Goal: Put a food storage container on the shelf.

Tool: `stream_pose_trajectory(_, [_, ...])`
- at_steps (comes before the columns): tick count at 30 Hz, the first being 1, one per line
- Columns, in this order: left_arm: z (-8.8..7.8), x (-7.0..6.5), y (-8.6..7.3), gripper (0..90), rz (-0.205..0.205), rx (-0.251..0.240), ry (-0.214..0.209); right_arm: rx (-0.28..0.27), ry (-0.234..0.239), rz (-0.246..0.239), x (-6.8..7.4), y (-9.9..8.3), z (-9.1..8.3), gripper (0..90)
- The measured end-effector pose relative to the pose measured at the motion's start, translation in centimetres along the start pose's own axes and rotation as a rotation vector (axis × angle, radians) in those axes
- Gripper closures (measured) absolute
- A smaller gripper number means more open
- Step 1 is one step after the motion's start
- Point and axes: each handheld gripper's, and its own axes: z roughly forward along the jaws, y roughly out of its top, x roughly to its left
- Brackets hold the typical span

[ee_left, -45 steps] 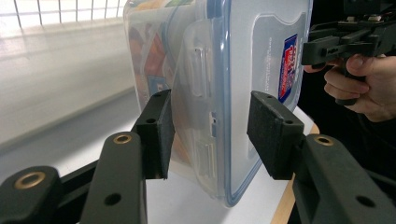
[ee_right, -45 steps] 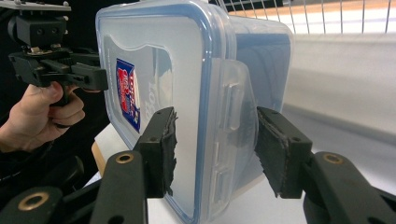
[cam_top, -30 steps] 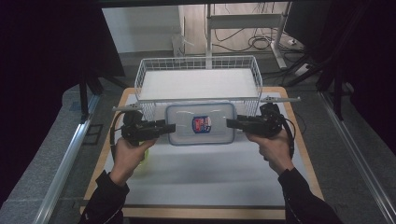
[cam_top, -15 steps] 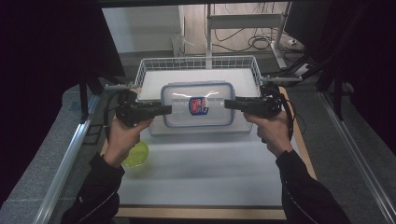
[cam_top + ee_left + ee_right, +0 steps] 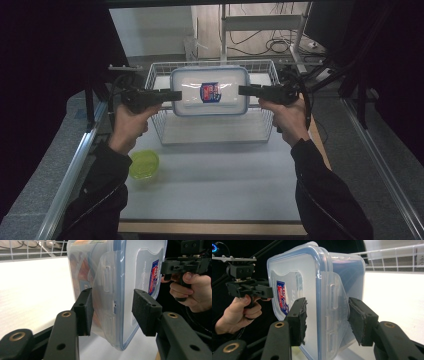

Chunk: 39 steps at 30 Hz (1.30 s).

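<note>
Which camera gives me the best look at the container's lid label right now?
The high view: the label faces that camera, whole and unobstructed on the container above the wire basket. The left gripper view shows the label edge-on; the right gripper view shows it slanted, its lower part behind a jaw.

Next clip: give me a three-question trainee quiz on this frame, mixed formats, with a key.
1. True or false: the lidded container is resting on the table.
2. What lies on the table near the person's left forearm? A) a green bowl B) a red cup C) a blue plate
3. Fill in: the left gripper and right gripper each clamp one ____ of the container.

Key
1. False: it is held up between both grippers, over the wire basket.
2. A, the green bowl.
3. End; each gripper's pads close on a short side, at the lid's latch flap.
</note>
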Motion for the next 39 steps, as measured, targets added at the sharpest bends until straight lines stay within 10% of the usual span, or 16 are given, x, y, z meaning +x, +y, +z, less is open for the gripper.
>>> stream_pose_trajectory(26, [3.2,3.6,2.0,52.2,-0.055,0.008,0.01,-0.01,-0.006,0.102,-4.6,1.6,2.5,50.2])
stream_pose_trajectory(39, [3.6,2.7,1.9,45.9,0.036,0.037,0.105,-0.048,-0.032,0.074,-4.9,1.3,2.8,47.4])
